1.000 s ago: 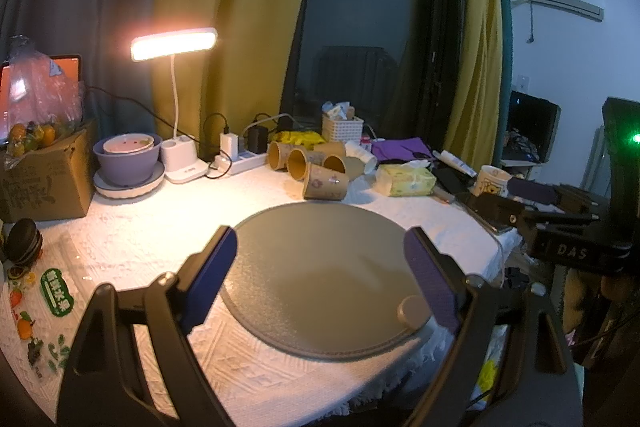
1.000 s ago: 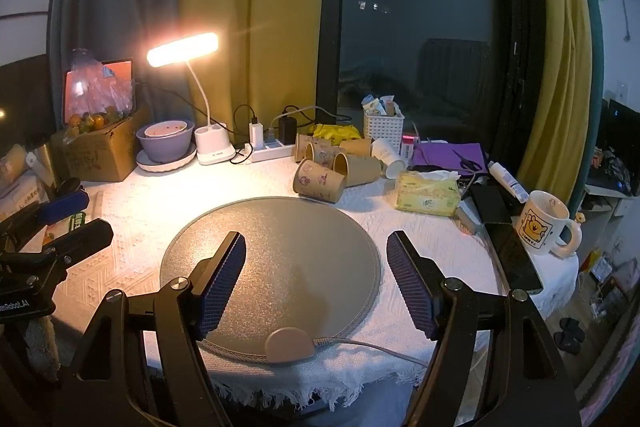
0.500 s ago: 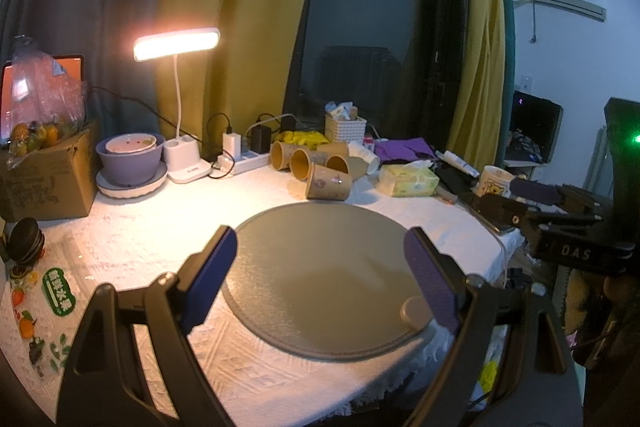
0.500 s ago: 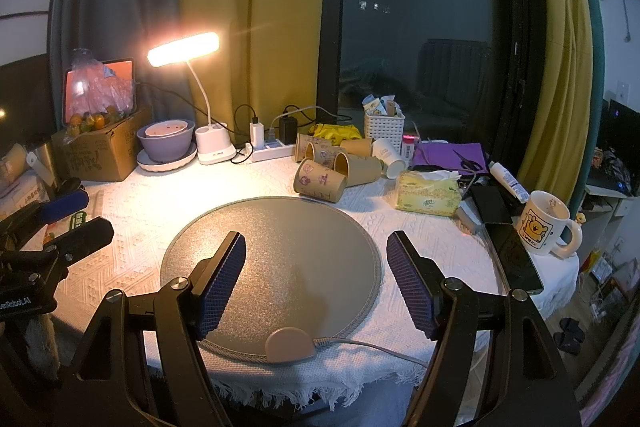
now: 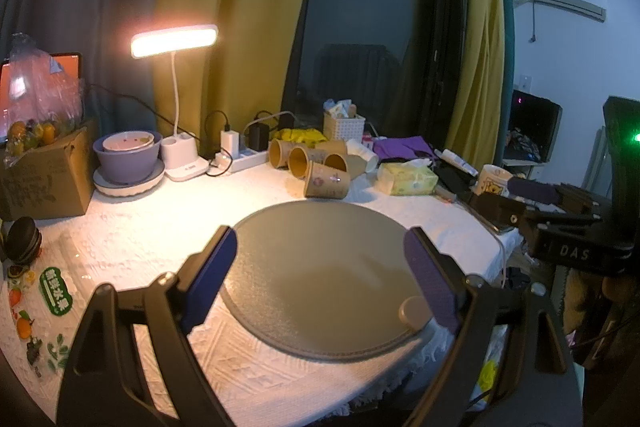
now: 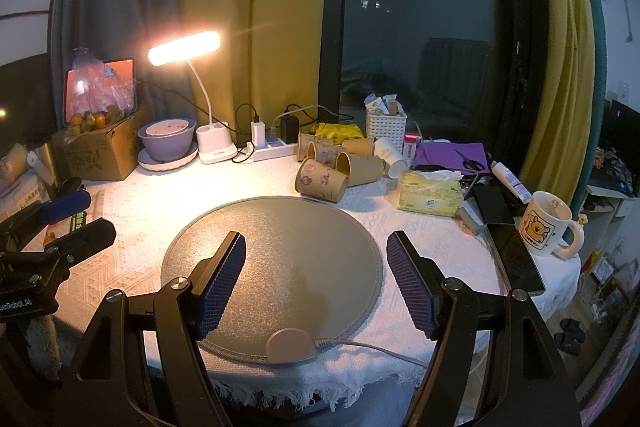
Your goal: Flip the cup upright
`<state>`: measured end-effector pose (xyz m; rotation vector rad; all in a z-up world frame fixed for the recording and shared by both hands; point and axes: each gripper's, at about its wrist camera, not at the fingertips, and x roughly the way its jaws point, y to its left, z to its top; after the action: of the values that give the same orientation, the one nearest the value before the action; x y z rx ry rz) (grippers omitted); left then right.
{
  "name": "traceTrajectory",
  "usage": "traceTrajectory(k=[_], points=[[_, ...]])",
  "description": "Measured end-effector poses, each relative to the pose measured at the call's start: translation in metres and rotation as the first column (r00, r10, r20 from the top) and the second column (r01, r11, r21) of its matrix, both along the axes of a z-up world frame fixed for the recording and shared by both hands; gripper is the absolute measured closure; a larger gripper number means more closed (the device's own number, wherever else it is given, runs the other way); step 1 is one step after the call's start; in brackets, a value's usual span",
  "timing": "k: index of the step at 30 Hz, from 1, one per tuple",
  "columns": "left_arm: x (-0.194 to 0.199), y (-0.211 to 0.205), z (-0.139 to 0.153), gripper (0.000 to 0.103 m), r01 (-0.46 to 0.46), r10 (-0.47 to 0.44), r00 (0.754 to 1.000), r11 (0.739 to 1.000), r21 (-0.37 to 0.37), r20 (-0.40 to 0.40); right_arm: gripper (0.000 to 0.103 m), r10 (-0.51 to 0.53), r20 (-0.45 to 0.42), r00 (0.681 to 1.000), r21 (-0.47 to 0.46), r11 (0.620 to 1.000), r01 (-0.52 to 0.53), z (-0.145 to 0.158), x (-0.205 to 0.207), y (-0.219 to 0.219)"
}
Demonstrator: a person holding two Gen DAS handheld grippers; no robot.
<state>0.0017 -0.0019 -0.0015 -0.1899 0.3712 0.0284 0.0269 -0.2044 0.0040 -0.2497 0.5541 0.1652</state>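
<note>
Right wrist view shows the task barely begun: the paper cup (image 6: 320,181) nearest the round grey mat (image 6: 272,267) lies on its side on the white tablecloth (image 6: 132,219), just beyond the mat's far edge, and nothing has touched it. The right gripper (image 6: 316,281) hovers above the mat's near half with its blue-padded jaws spread wide and nothing between them. The left gripper (image 5: 320,281) is in the same state, jaws wide apart and empty, also over the mat and well short of the cup (image 5: 326,185). So everything is left to do, by this reading: reach across, close on the cup, turn it and set it on its base.

The cup is tan paper with small printed cartoon stickers on its wall. Its open mouth faces left and toward the cameras, its base pointing toward the yellow tissue pack (image 6: 430,195). It looks light and easily crushed (a soft squeeze would likely suit it). Several similar cups (image 6: 352,165) lie on their sides just behind it, toward the table's far edge, near the power strip (image 6: 272,151) and the white basket (image 6: 386,131).
</note>
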Motion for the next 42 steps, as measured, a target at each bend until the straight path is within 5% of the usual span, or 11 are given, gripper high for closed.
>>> traceTrajectory(k=[16, 22, 42], points=[[0.046, -0.002, -0.023, 0.016, 0.017, -0.016, 0.992, 1.000, 0.002, -0.122, 0.027, -0.004, -0.035, 0.999, -0.015, 1.000, 0.004, -0.016, 0.039, -0.009], [0.088, 0.001, -0.028, 0.017, 0.022, -0.022, 0.979, 1.000, 0.001, -0.204, 0.027, -0.005, -0.049, 0.999, -0.011, 1.000, 0.005, -0.022, 0.068, -0.022], [0.247, -0.013, -0.042, 0.017, 0.047, -0.069, 0.954, 0.996, -0.079, -0.293, 0.028, 0.007, -0.068, 0.998, 0.009, 1.000, -0.006, -0.037, 0.188, -0.084]])
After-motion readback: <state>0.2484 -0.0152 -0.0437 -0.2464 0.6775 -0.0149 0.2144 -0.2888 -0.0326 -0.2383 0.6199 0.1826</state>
